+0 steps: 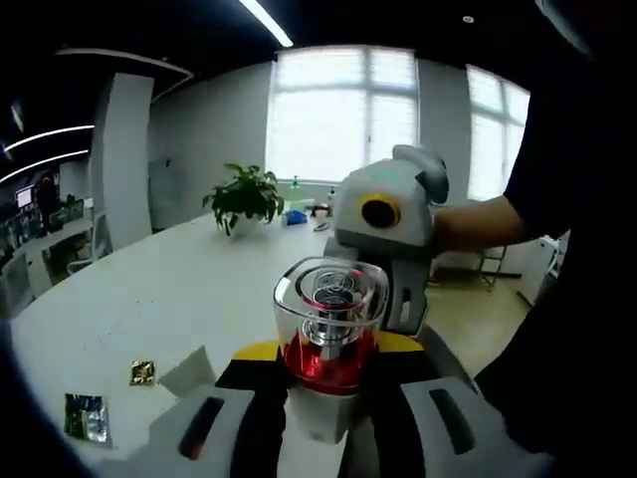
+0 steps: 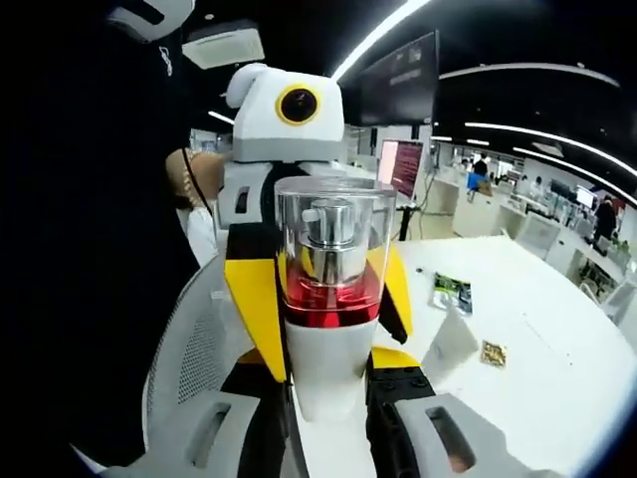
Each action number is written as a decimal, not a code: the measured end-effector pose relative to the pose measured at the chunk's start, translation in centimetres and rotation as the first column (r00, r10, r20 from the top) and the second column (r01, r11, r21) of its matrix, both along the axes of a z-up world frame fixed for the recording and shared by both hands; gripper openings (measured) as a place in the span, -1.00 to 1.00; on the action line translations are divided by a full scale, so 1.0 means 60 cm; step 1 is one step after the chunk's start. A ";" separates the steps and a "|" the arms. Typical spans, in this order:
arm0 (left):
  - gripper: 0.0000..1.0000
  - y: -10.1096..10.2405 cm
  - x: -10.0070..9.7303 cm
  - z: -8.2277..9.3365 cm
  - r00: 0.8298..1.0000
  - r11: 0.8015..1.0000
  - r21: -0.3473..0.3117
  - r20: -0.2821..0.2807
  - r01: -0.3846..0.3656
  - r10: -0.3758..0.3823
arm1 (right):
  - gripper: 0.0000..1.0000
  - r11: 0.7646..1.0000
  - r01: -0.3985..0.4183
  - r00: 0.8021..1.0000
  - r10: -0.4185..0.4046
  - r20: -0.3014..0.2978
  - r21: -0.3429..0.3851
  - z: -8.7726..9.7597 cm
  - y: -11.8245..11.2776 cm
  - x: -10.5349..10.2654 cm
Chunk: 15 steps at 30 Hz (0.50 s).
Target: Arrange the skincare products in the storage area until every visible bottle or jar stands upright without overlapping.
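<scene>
A skincare bottle (image 1: 328,319) with a clear cap, silver pump, red band and white body hangs upright in the air above the table edge. My left gripper (image 1: 320,403) is shut on its white base from below. The right gripper (image 1: 328,351) faces it from beyond, its yellow-and-black fingers (image 1: 257,353) pressed to the bottle's sides. In the right gripper view the same bottle (image 2: 333,259) stands between my right gripper (image 2: 328,403) and the left gripper (image 2: 323,299), whose yellow fingers (image 2: 254,299) flank it.
A white table (image 1: 179,289) carries a gold sachet (image 1: 142,372), a green foil sachet (image 1: 85,416), a small white box (image 1: 184,373) and a potted plant (image 1: 244,196). A grey mesh chair (image 2: 189,349) and the person's dark clothing (image 2: 90,249) are close by.
</scene>
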<state>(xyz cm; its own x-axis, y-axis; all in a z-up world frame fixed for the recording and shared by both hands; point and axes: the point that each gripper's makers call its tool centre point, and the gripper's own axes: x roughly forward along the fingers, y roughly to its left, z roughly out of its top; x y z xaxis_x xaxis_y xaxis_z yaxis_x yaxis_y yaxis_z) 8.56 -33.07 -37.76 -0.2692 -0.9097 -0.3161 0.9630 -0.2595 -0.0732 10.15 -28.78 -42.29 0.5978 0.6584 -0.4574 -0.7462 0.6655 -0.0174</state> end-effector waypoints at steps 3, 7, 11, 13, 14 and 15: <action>-0.41 -0.011 -0.003 -0.008 1.000 1.000 0.014 -0.018 0.022 -0.022 | -0.59 1.000 0.017 1.000 -0.016 -0.024 0.011 -0.010 -0.012 0.001; -0.42 -0.027 0.000 -0.031 0.998 0.998 0.026 -0.039 0.048 -0.047 | -0.59 0.999 0.034 0.998 -0.035 -0.049 -0.025 -0.037 -0.029 0.005; -0.42 -0.040 0.001 -0.067 0.997 0.995 0.063 -0.039 0.075 -0.072 | -0.58 0.995 0.044 0.997 -0.049 -0.064 -0.084 -0.078 -0.047 0.009; -0.42 -0.045 0.003 -0.085 0.996 0.993 0.082 -0.037 0.084 -0.081 | -0.58 0.993 0.043 0.996 -0.052 -0.075 -0.108 -0.097 -0.055 0.009; -0.43 -0.048 0.003 -0.099 0.995 0.990 0.100 -0.017 0.096 -0.095 | -0.58 0.991 0.038 0.995 -0.050 -0.083 -0.131 -0.107 -0.059 0.009; -0.43 -0.048 0.006 -0.106 0.995 0.989 0.109 -0.008 0.099 -0.098 | -0.58 0.983 0.024 0.995 -0.041 -0.091 -0.181 -0.125 -0.067 0.008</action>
